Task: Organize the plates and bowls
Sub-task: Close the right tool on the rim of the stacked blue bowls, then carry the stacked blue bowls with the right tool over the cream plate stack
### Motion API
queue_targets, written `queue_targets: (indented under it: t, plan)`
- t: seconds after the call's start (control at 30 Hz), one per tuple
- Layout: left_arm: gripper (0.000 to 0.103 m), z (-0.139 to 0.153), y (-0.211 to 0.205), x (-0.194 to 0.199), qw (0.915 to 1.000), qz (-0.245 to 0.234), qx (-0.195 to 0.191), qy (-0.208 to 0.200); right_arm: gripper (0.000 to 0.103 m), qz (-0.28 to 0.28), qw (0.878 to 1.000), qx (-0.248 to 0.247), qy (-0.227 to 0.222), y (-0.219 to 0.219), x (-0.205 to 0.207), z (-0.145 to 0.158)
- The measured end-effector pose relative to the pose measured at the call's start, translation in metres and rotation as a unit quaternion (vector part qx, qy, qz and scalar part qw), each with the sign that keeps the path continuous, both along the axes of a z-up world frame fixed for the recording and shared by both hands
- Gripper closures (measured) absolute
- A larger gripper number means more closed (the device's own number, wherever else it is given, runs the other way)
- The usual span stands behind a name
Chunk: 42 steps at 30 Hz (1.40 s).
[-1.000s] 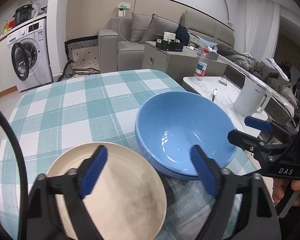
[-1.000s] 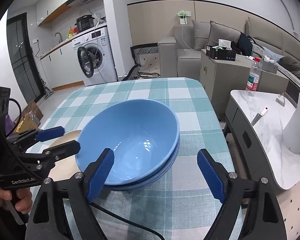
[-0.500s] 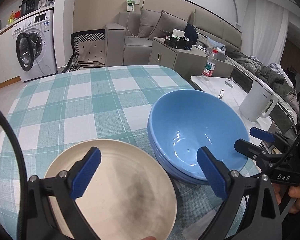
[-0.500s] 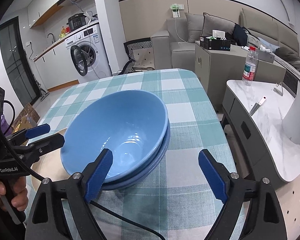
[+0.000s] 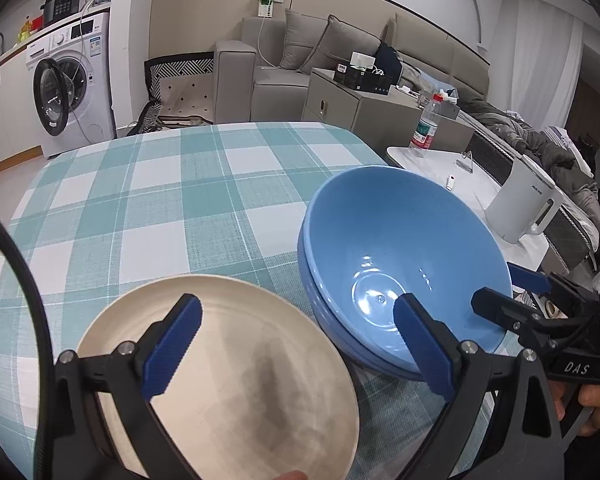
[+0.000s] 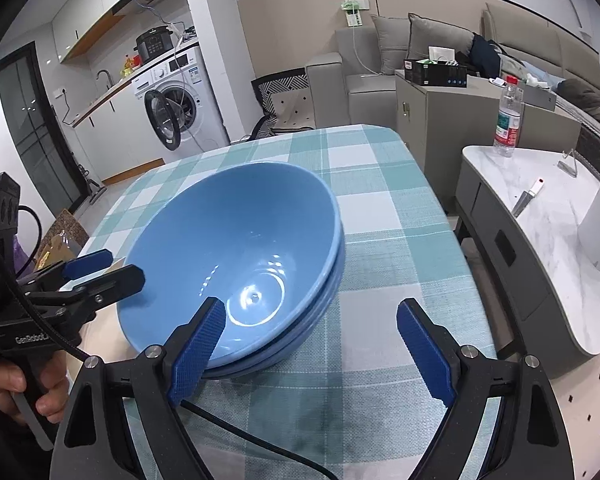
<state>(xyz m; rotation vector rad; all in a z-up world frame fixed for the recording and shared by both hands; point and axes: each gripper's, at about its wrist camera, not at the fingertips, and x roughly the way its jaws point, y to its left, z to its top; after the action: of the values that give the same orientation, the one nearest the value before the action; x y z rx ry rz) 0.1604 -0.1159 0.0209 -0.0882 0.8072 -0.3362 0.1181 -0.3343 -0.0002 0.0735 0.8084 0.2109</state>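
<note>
Bare tablecloth (image 5: 148,208) beyond stacked bowls (image 5: 400,264)

Both grippers nearer blue bowls (image 6: 236,260)

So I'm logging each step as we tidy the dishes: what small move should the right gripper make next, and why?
Probably ease the right gripper forward and left so its open fingers straddle the near rim of the blue bowls. It holds nothing. The bowls sit nested on the checked tablecloth, beside the cream plate under the open left gripper.
</note>
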Motion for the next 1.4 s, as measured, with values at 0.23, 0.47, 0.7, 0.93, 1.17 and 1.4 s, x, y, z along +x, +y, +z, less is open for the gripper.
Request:
queue_targets:
  t: [0.23, 0.47, 0.7, 0.93, 1.17, 1.4]
  plan:
    - [0.029, -0.004, -0.006, 0.004, 0.9994, -0.028, -0.02, 0.008, 0.029, 0.006, 1.0, 0.012, 0.003, 0.004, 0.006, -0.003]
    - [0.055, -0.004, -0.017, 0.001, 0.9988, -0.044, -0.019, 0.007, 0.043, 0.015, 1.0, 0.02, 0.005, 0.009, 0.006, -0.003]
    - [0.058, -0.001, -0.029, -0.002, 0.999, -0.042, 0.013, 0.002, 0.049, 0.008, 1.0, 0.024, 0.002, 0.006, 0.005, -0.004]
    - [0.059, -0.001, -0.029, -0.003, 0.999, -0.041, 0.016, 0.003, 0.049, 0.009, 1.0, 0.012, -0.007, 0.008, 0.001, 0.0]
    - [0.059, 0.009, -0.03, -0.008, 0.9989, -0.042, 0.018, -0.01, 0.049, 0.009, 1.0, 0.007, -0.02, 0.009, -0.008, 0.012]
    - [0.059, 0.025, -0.029, -0.017, 0.9985, -0.042, 0.019, -0.029, 0.049, 0.009, 0.999, 0.009, -0.037, 0.007, -0.018, 0.025]
